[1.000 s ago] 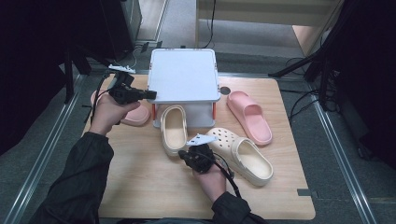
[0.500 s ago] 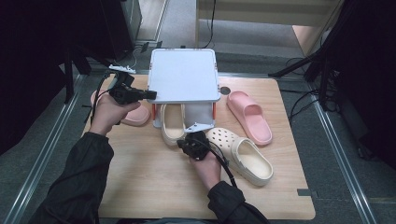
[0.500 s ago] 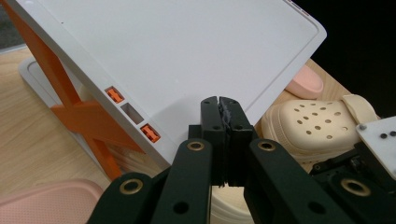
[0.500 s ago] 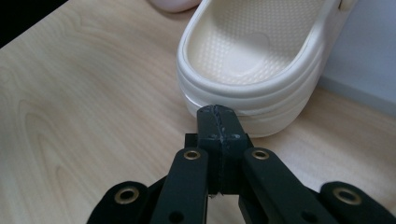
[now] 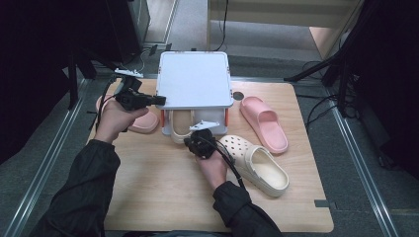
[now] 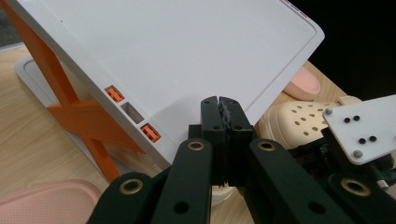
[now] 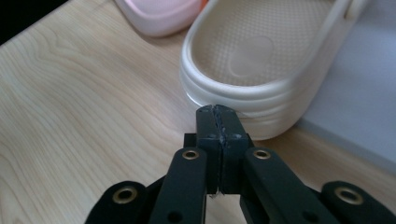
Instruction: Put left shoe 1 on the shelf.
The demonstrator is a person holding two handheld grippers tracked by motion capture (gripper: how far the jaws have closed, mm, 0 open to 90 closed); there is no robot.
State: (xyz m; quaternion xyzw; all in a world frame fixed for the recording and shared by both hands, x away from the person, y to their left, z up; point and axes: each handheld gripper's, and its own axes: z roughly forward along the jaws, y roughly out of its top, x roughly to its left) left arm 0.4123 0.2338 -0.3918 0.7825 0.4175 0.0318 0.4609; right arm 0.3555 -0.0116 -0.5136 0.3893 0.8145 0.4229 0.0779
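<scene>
A white shelf [image 5: 195, 79] on orange legs [image 6: 79, 112] stands at the back middle of the wooden table [image 5: 148, 197]. One cream clog [image 5: 179, 127] lies half under it, and its mate [image 5: 259, 165] lies to the right. My left gripper [image 5: 159, 100] is shut and empty, tips at the shelf top's left edge [image 6: 187, 46]; the left gripper [image 6: 219, 100] shows both jaws pressed together. My right gripper [image 5: 190, 141] is shut and empty too. In its own view the right gripper [image 7: 217, 108] has its tips right at the heel of the cream clog [image 7: 261, 51].
A pink slide [image 5: 264, 123] lies right of the shelf, and another pink slide [image 5: 141, 121] lies under my left hand. The shelf's white base plate [image 7: 355, 107] runs beside the clog. Dark stands and cables ring the table.
My right gripper has slid forward and to the left, from beside the right clog up to the heel of the clog under the shelf. The left gripper has stayed put.
</scene>
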